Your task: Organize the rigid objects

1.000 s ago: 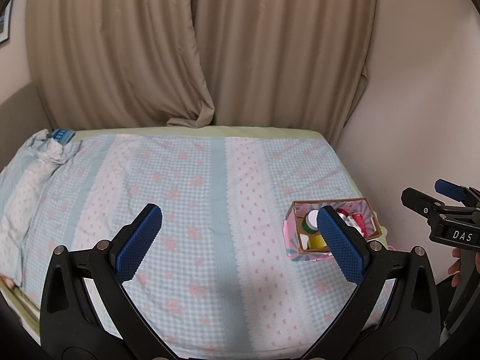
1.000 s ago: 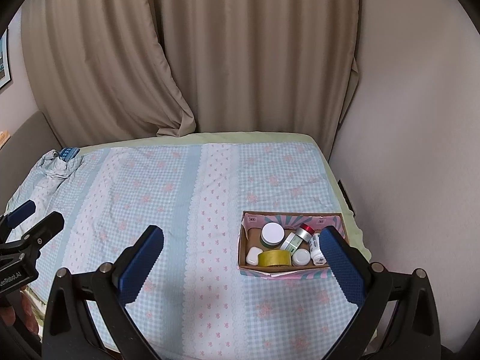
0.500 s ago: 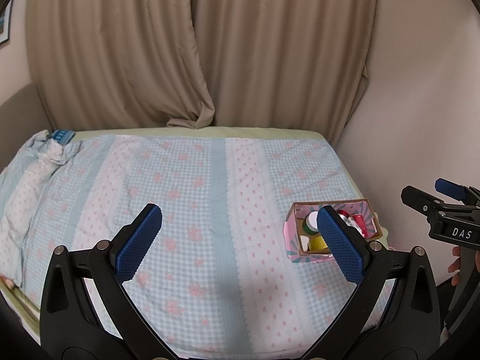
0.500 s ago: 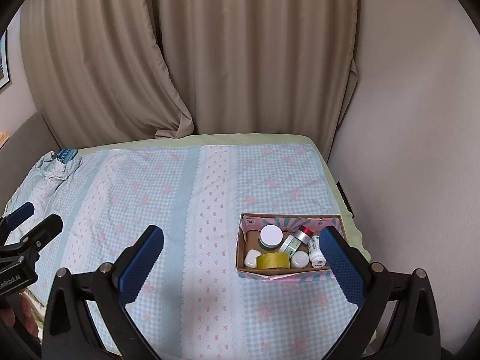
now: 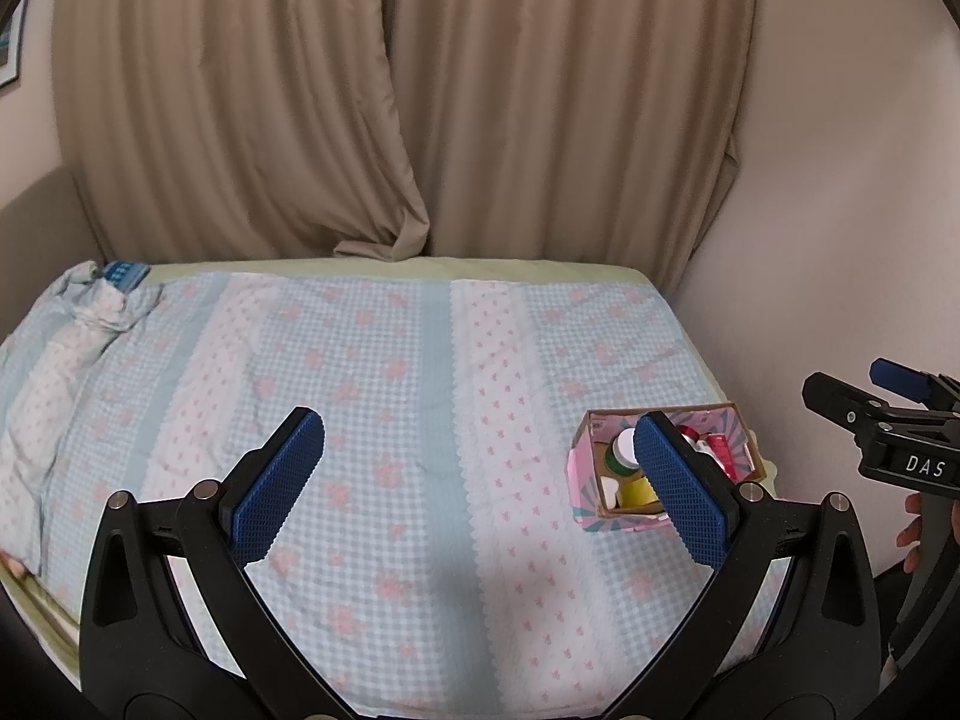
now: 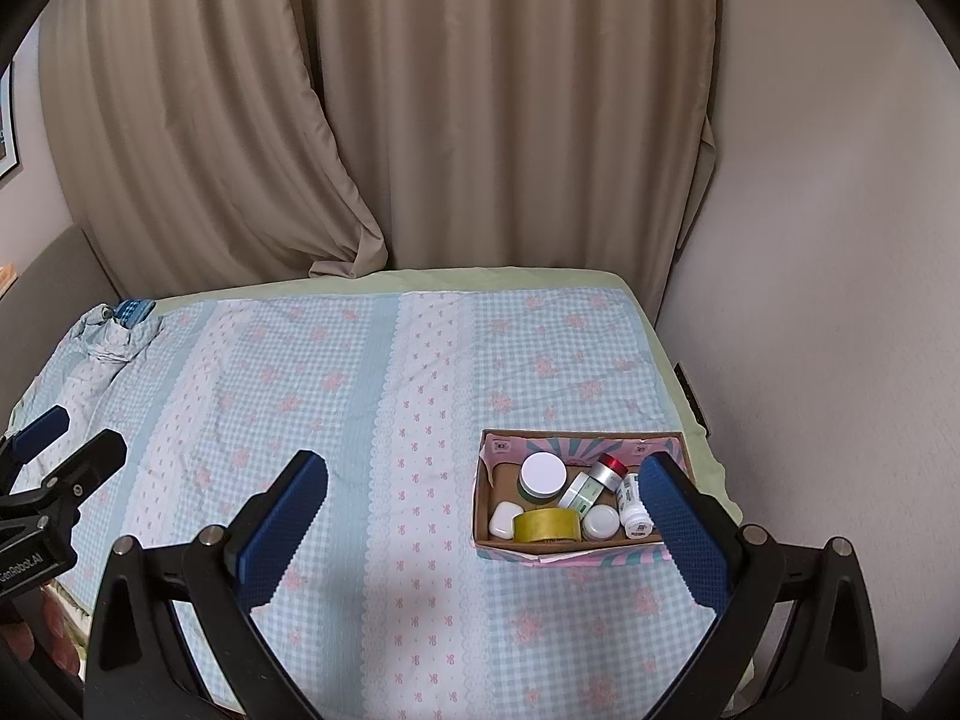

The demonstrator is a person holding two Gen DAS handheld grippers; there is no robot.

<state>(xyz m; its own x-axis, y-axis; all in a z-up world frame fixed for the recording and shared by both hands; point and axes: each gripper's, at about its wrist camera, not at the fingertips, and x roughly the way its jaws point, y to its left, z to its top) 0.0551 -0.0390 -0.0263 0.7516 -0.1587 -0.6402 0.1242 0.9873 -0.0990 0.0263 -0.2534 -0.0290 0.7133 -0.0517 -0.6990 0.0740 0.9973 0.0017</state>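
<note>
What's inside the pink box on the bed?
The pink box holds a white-lidded jar, yellow tape roll, red-capped bottle, white pill bottle, small white jar and white case. The right gripper's finger covers its right corner.

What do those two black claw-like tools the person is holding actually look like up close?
Each hand-held gripper, left and right, is a black plastic frame with two angled fingers, silver pivot bolts and blue waffle-textured pads. White lettering reads "DAS" on the right one and "GenRobot.AI" on the left. No cables or sleeves show; only bare fingertips appear.
</note>
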